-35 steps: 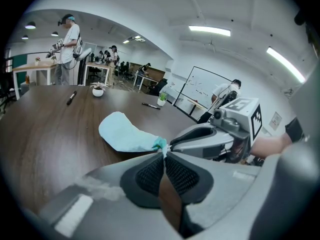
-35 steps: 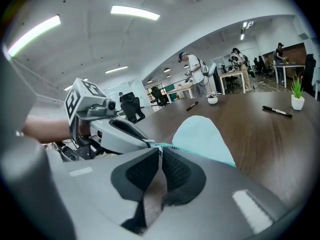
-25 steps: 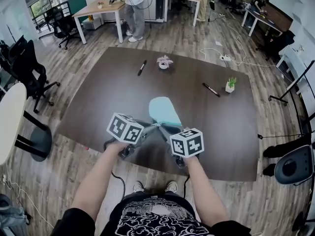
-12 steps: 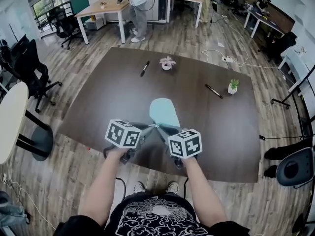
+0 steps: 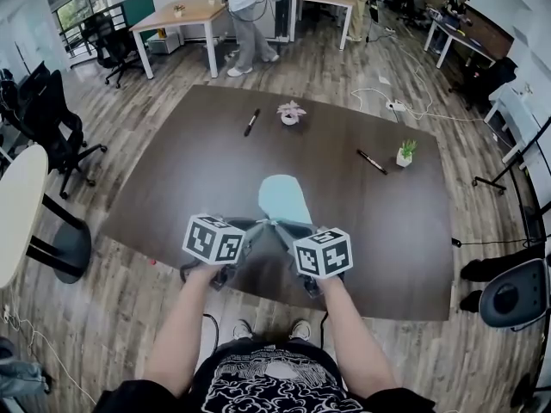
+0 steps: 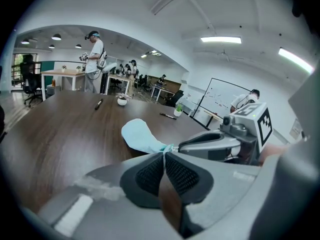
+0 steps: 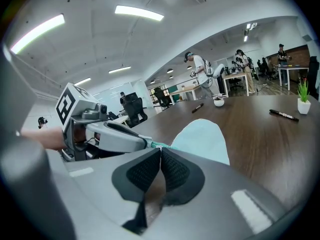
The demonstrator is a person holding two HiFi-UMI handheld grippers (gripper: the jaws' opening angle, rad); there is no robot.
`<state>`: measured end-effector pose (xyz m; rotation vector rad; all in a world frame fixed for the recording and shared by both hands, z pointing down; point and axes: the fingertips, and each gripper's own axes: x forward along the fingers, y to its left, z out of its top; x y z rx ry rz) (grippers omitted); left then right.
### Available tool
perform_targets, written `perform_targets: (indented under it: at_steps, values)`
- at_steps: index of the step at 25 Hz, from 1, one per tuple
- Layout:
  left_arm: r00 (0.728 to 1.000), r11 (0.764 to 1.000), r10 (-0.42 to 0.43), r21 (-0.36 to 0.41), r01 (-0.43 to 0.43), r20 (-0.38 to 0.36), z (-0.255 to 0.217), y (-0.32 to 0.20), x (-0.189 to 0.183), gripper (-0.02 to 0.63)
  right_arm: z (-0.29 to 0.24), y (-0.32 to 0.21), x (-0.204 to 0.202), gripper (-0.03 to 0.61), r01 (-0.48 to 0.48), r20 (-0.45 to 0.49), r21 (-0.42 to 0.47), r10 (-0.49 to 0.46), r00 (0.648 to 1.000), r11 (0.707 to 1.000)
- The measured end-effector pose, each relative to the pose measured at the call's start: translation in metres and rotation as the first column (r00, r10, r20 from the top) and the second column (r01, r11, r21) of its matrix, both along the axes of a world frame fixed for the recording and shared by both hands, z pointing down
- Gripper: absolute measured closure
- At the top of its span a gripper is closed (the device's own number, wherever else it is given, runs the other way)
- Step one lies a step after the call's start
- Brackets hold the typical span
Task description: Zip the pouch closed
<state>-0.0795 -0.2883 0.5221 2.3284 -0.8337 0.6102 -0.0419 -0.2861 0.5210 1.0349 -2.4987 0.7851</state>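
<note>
A light blue pouch (image 5: 282, 199) lies flat on the dark brown table (image 5: 189, 170), its narrow end toward me. My two grippers meet at that near end. The left gripper (image 5: 269, 223) comes in from the left and is shut on the pouch's near tip (image 6: 168, 147). From the right, the right gripper (image 5: 278, 224) is shut on the same tip, its jaws touching the left ones. In the right gripper view the pouch (image 7: 202, 139) spreads out beyond the shut jaws. Whether either holds the zipper pull I cannot tell.
Two black markers (image 5: 250, 121) (image 5: 371, 162), a small pot with a pink plant (image 5: 289, 113) and one with a green plant (image 5: 403, 154) stand on the far half of the table. Its near edge (image 5: 258, 292) runs just under my hands. Office chairs (image 5: 39, 119) stand at left.
The left gripper has tilted a little at the pouch's tip. The pouch and the right gripper keep their places.
</note>
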Motion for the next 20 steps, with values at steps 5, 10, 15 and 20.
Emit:
perform_targets:
  at_steps: [5,10,15,20]
  values:
    - [0.999,0.999,-0.039,0.007,0.039,0.006,0.0,-0.005,-0.005,0.592,0.001,-0.001,0.002,0.571,-0.009,-0.001,-0.002,0.009,1.0,1.0]
    - [0.997,0.997,-0.072,0.01,0.072,0.011,0.003,-0.008,-0.009,0.592,0.005,-0.002,0.003,0.571,-0.013,-0.002,-0.003,0.013,1.0,1.0]
    - [0.995,0.995,-0.1,0.006,0.1,0.005,0.001,-0.008,-0.014,0.592,0.005,0.0,0.006,0.571,-0.015,-0.012,-0.003,0.015,1.0,1.0]
    - [0.994,0.994,-0.113,0.009,0.113,0.001,0.001,-0.009,-0.016,0.592,0.005,0.001,0.005,0.571,-0.015,-0.004,-0.002,0.015,1.0,1.0]
